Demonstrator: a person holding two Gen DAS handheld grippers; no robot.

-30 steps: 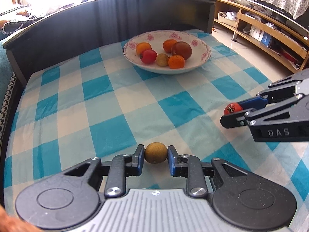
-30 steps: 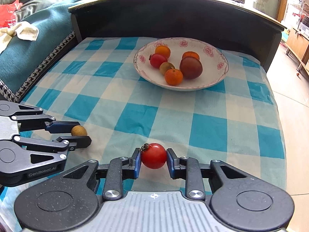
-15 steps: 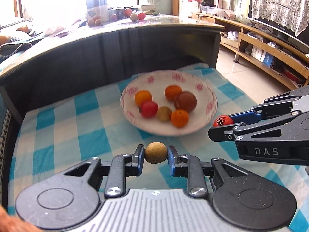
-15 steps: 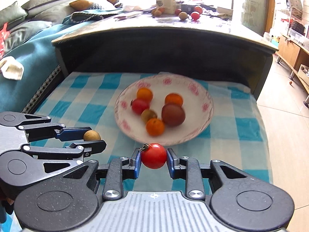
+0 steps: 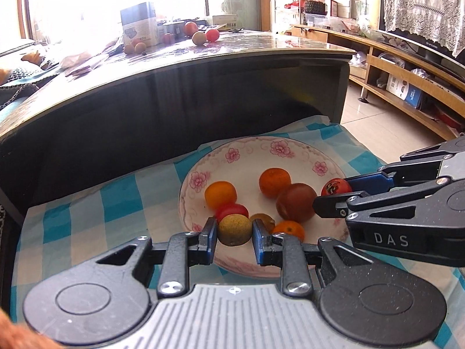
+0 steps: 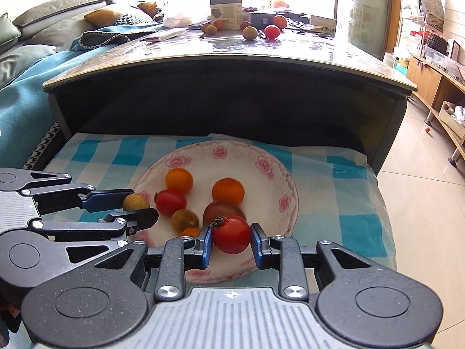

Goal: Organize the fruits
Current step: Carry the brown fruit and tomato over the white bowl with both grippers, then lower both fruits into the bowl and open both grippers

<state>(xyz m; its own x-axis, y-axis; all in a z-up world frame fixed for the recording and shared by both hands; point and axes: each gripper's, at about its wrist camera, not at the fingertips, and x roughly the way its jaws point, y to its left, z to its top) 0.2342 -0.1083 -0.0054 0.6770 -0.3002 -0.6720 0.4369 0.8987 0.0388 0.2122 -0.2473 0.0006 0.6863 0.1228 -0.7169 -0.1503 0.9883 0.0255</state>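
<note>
Both grippers hung side by side over the near edge of the flowered plate point(image 5: 293, 147), each pointing toward the dark table point(image 6: 232, 93) behind it. The left gripper point(image 5: 234, 234) pinched a small brownish-green fruit point(image 5: 234, 230) between its blue pads, holding it above the plate's near-left rim. The right gripper point(image 6: 231, 240) squeezed a red tomato point(image 6: 231, 234) with a dried stem, held over the near side of the plate.

In the plate lay two orange fruits point(image 6: 179, 180), a second red tomato point(image 6: 170, 202), a dark reddish-brown fruit point(image 5: 296, 206), a small greenish one point(image 6: 184, 220) and a small orange one point(image 5: 289, 229) partly hidden behind the fingers. The plate sat on a blue-and-white checked cloth point(image 6: 360, 226). More fruit and a box point(image 6: 226, 4) stood on the tabletop beyond.
</note>
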